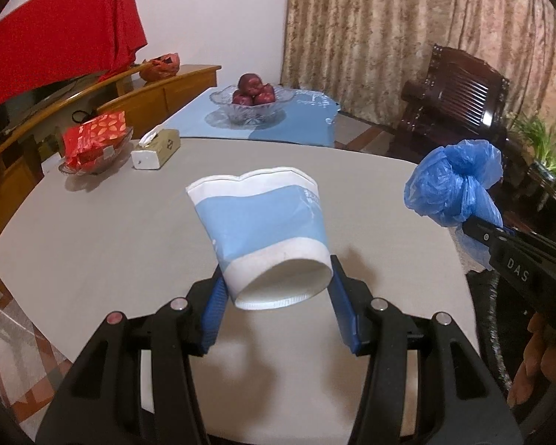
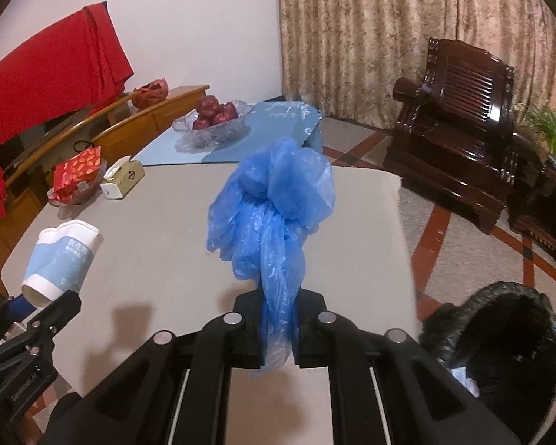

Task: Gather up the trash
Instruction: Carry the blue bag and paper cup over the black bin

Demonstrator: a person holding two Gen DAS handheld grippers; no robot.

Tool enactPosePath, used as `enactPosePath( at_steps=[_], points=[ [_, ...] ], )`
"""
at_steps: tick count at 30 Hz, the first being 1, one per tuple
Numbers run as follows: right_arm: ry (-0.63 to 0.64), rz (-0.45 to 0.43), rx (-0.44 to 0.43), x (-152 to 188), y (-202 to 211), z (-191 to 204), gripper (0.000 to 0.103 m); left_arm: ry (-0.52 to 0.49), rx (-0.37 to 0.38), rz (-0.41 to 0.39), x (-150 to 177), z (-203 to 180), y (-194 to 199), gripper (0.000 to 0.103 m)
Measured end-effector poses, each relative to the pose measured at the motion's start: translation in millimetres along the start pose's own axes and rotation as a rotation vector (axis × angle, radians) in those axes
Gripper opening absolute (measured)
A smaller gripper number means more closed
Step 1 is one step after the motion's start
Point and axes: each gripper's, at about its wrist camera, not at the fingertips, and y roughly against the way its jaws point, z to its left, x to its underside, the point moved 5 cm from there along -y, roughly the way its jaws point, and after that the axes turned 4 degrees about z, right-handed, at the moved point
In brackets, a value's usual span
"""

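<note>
My left gripper (image 1: 278, 289) is shut on a crumpled blue-and-white paper cup (image 1: 263, 230) and holds it tilted above the grey table (image 1: 92, 241). The cup also shows at the left of the right wrist view (image 2: 61, 259). My right gripper (image 2: 278, 319) is shut on a knotted blue plastic bag (image 2: 274, 207), held above the table's right part. The bag and the right gripper show at the right edge of the left wrist view (image 1: 452, 185). A black-lined trash bin (image 2: 500, 356) stands on the floor, low to the right of the right gripper.
A tissue box (image 1: 155, 150) and a glass dish with a red packet (image 1: 92, 144) sit at the table's far left. A glass bowl of apples (image 1: 252, 100) is on a blue-covered table beyond. A dark wooden armchair (image 2: 459, 129) stands at the right.
</note>
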Motion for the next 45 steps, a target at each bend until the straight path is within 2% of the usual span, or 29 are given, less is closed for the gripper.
enactPosePath(
  at_steps=[11, 24, 38, 45],
  points=[
    [-0.042, -0.007, 0.05, 27, 58, -60, 0.009, -0.069, 0.084, 0.026, 30, -71, 31, 0.05],
    [-0.088, 0.011, 0.17, 70, 104, -163, 0.009, -0.175, 0.201, 0.072, 72, -194, 41, 0.05],
    [-0.132, 0.111, 0.23, 117, 88, -261, 0.009, -0.257, 0.238, 0.144, 110, -303, 14, 0.05],
    [-0.182, 0.173, 0.254, 144, 71, -305, 0.009, -0.303, 0.247, 0.182, 124, -332, -7, 0.05]
  ],
)
